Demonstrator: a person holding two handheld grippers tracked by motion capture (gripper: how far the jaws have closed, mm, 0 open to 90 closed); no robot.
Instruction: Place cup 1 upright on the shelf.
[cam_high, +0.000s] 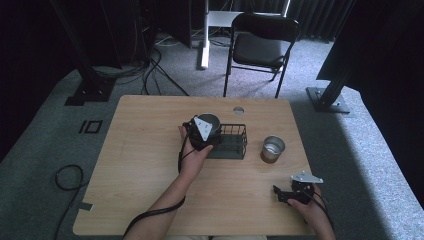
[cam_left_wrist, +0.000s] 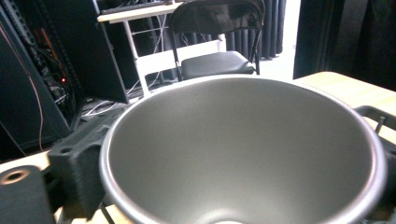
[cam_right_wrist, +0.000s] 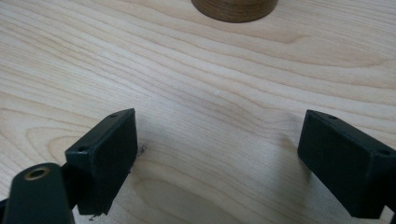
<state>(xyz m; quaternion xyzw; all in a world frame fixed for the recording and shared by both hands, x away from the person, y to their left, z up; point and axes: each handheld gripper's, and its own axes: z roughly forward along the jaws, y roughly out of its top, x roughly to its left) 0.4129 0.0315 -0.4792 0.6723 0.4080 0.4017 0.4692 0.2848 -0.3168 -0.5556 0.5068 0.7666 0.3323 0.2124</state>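
Note:
My left gripper (cam_high: 206, 132) is shut on a grey metal cup (cam_high: 210, 122) and holds it over the left end of a black wire basket (cam_high: 234, 142). In the left gripper view the cup's open mouth (cam_left_wrist: 243, 154) faces the camera, with one black jaw pressed on its rim at the left. A second metal cup (cam_high: 273, 148) stands on the wooden table (cam_high: 150, 165) to the right of the basket. My right gripper (cam_high: 279, 194) rests low near the table's front right corner. It stands open (cam_right_wrist: 219, 154) over bare wood with nothing between its jaws.
The base of the standing cup (cam_right_wrist: 233, 8) shows at the top of the right gripper view. A black folding chair (cam_high: 262, 42) stands beyond the table's far edge. Dark frame posts and cables lie on the carpet at both sides.

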